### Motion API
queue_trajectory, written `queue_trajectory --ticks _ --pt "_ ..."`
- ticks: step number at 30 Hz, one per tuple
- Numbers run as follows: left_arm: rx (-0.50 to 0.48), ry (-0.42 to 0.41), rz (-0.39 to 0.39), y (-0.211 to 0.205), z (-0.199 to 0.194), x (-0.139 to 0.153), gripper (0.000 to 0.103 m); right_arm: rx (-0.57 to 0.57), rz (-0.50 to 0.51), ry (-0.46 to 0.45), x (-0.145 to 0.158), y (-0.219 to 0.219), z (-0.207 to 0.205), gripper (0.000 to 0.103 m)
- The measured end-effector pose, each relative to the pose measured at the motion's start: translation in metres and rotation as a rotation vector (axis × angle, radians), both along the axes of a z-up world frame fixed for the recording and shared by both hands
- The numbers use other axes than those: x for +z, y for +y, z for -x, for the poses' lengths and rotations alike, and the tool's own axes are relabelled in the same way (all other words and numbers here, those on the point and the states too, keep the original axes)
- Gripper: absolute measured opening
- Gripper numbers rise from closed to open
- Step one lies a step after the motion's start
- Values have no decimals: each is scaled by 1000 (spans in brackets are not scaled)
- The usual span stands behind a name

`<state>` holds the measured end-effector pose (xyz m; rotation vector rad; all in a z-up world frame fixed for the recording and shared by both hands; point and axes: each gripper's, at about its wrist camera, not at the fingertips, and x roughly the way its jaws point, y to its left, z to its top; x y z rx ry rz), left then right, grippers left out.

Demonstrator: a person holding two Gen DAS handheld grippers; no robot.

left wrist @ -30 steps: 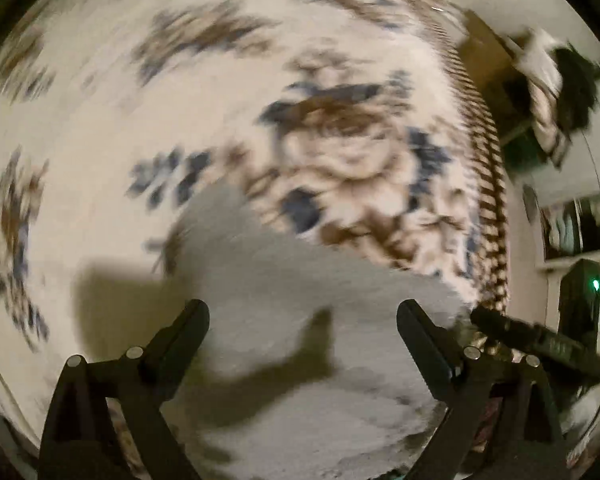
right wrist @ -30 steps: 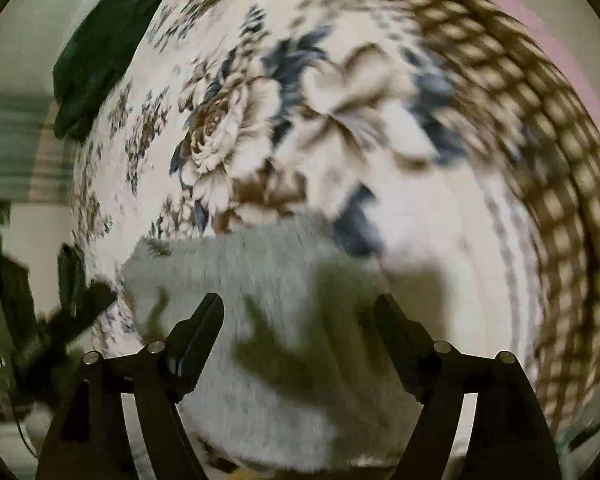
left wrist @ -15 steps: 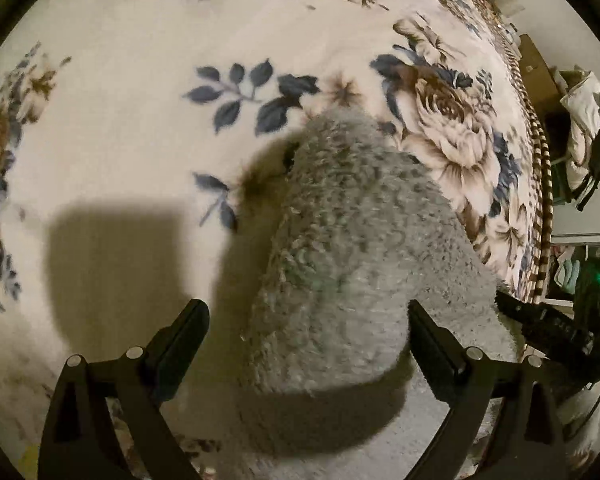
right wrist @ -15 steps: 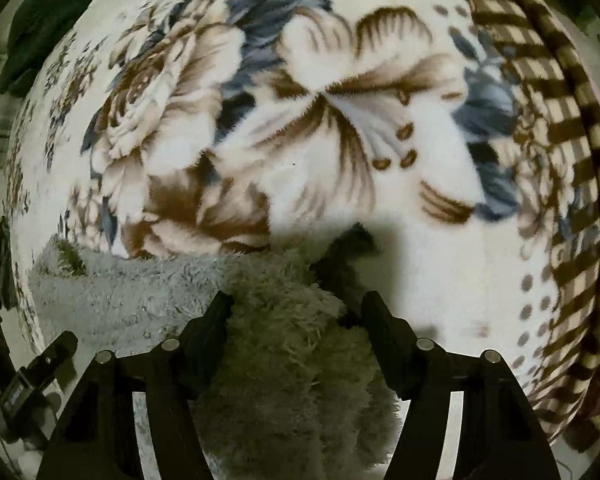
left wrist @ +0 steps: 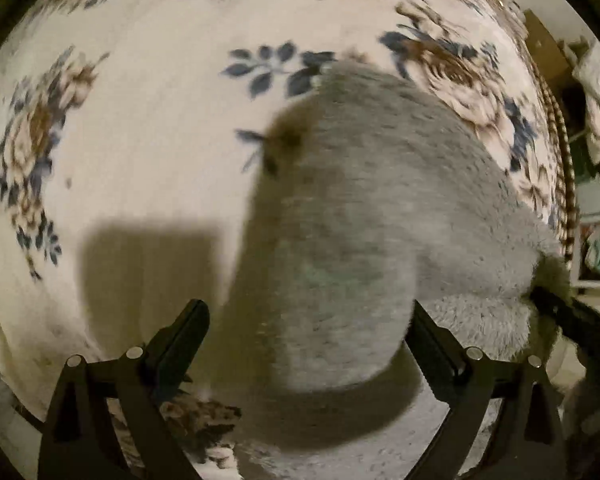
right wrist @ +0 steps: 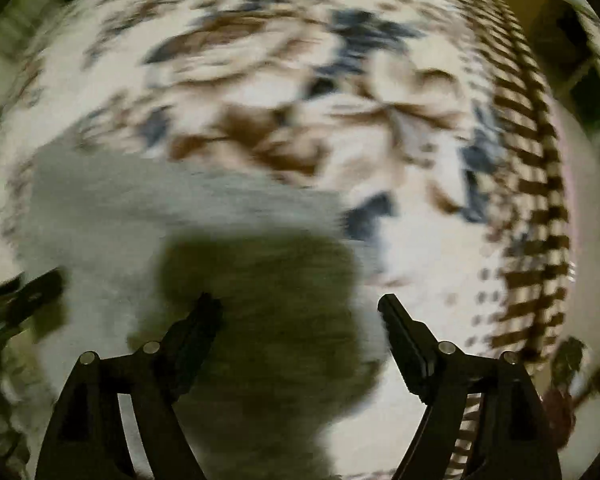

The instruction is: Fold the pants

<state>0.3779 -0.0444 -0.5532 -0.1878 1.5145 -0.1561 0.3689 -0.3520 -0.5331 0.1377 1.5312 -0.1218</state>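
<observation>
The grey fluffy pants (left wrist: 364,216) lie on a floral blanket (left wrist: 140,140). In the left wrist view they bulge up as a folded hump in front of my left gripper (left wrist: 310,320), whose jaws stand wide apart with the cloth between them, not pinched. In the right wrist view the pants (right wrist: 148,216) lie flatter, blurred by motion, with a dark shadow on them. My right gripper (right wrist: 300,306) is open above them and holds nothing. The other gripper shows at the left edge (right wrist: 24,296).
The blanket has a brown checked border (right wrist: 532,200) along its right edge. Beyond it are furniture and hanging clothes (left wrist: 592,92). The right gripper's finger (left wrist: 572,312) pokes in by the pants at the right of the left wrist view.
My right gripper has let go of the pants bunch it closed around and opened, pulling back. The left view has shifted slightly; the hump of cloth sits lower and broader.
</observation>
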Motion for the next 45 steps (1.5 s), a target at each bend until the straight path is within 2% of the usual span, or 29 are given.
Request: queue_trajectory --ticks 4,7,10,13,15,19,23,26,29,31,32,33,34,36,39,45 --pt "-12 -3 5 -3 2 8 98 -106 -36 26 -8 -35 0 85" --pt "-14 -43 23 -8 8 31 97 -111 -52 11 16 -38 3 85" --pt "-4 -50 52 -8 14 40 97 -120 -123 -42 46 -39 10 87" --pt "34 -34 122 -2 20 34 97 -133 -280 -11 46 -40 25 88" --pt "50 1 146 -5 23 18 98 -136 -348 38 26 -38 38 99" --pt "111 66 228 7 28 -11 98 -174 -428 133 -32 -40 58 100" --pt "162 121 331 16 30 -36 98 -254 -599 131 -79 -53 62 103" --pt "171 151 413 17 27 -52 98 -263 -721 135 -103 -56 62 103" --pt "166 171 473 14 22 -61 98 -244 -771 134 -116 -56 61 103" --pt "156 159 484 12 20 -58 95 -248 -790 132 -116 -59 64 103" --pt "146 143 481 11 19 -54 80 -250 -793 125 -115 -59 65 99" --pt "132 124 477 8 18 -48 67 -247 -789 115 -113 -60 67 88" --pt "114 103 475 6 17 -41 62 -240 -794 91 -108 -59 70 82" --pt "103 85 481 4 16 -29 49 -231 -791 63 -99 -58 72 60" --pt "95 49 492 3 17 -6 47 -233 -781 13 -83 -53 76 50" --pt "81 -28 481 -9 -4 46 47 -211 -776 -45 -45 -45 76 47"
